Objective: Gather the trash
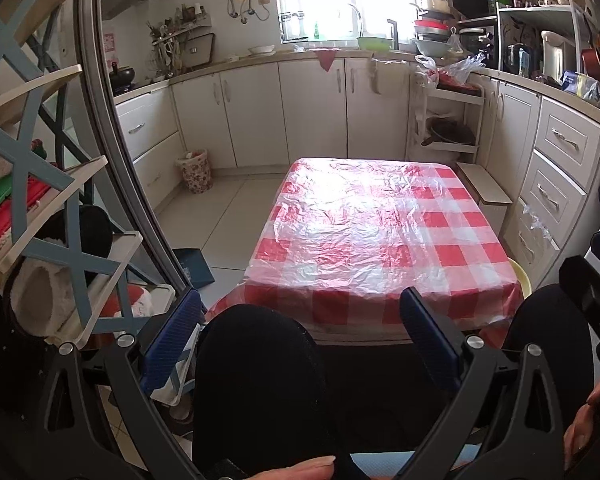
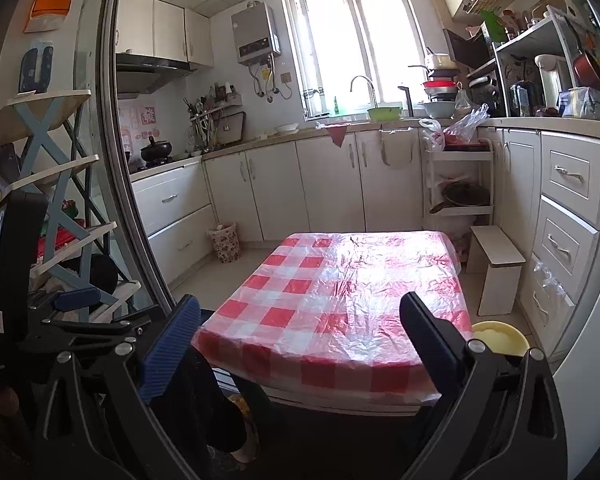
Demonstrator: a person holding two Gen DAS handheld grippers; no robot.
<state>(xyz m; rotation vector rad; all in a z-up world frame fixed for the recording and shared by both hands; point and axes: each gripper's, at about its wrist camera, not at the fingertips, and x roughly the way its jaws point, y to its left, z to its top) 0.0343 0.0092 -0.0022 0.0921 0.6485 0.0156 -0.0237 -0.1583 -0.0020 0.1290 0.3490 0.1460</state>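
Note:
A low table [image 1: 380,216] covered with a red and white checked plastic sheet stands in a kitchen; it also shows in the right wrist view [image 2: 340,300]. No trash shows on its top. A flowered waste bin [image 1: 195,170] stands on the floor by the far-left cabinets; it also shows in the right wrist view [image 2: 225,241]. My left gripper [image 1: 300,320] is open and empty, held above the person's knees, short of the table's near edge. My right gripper [image 2: 300,324] is open and empty, over the table's near edge.
White cabinets run along the back and right walls. A white stool [image 2: 496,264] and a yellow basin [image 2: 500,338] stand right of the table. A shoe rack [image 1: 40,200] and sliding door frame [image 1: 112,120] stand at left. A blue dustpan [image 1: 194,266] lies on the floor.

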